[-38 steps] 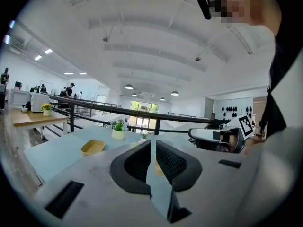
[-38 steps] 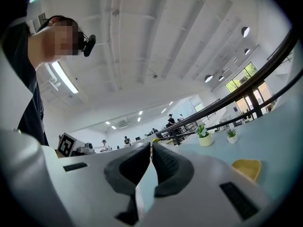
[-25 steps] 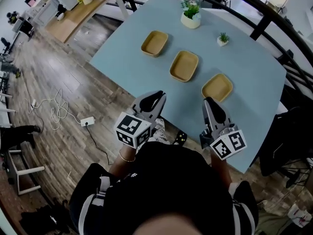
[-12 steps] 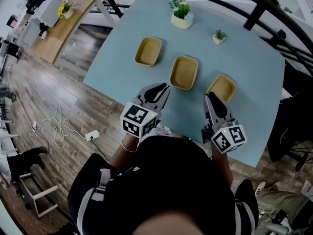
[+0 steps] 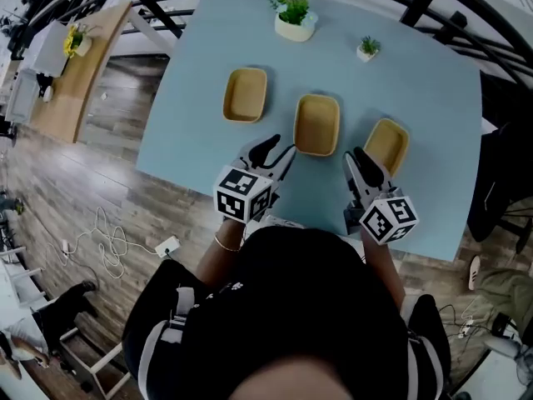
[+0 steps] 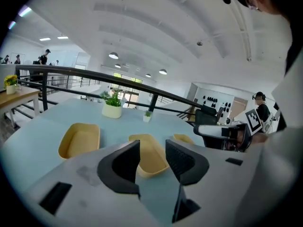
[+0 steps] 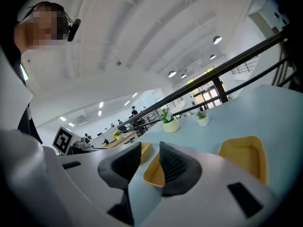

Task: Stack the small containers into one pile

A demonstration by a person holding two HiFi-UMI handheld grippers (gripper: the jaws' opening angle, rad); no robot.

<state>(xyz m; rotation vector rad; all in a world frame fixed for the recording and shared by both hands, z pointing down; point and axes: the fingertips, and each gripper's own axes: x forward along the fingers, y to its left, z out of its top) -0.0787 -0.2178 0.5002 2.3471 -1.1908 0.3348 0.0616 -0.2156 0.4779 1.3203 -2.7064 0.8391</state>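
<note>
Right gripper (image 7: 150, 150) lower centre, jaws slightly apart, nothing gripped, yellow container (image 7: 154, 173) visible through the gap, second container (image 7: 241, 155) lower right, potted plant (image 7: 169, 121) centre, pale blue desk (image 7: 265, 112).

Head cam sits up on the person (image 5: 283, 323) and looks almost straight down at the blue table (image 5: 416, 98), so you get the whole top, near edge to far, from a fair way up. The cam on the left gripper (image 5: 279, 152) rides low right behind its own jaws, close over the surface, facing across toward the far edge. The one on the right gripper (image 5: 356, 158) is just as low but rolled, so the table slopes, and it faces far-left. All three views share the row of three containers (image 5: 316, 124) and the potted plants (image 5: 293, 17) on the far side. Each gripper cam also catches the other gripper off to its side.
</note>
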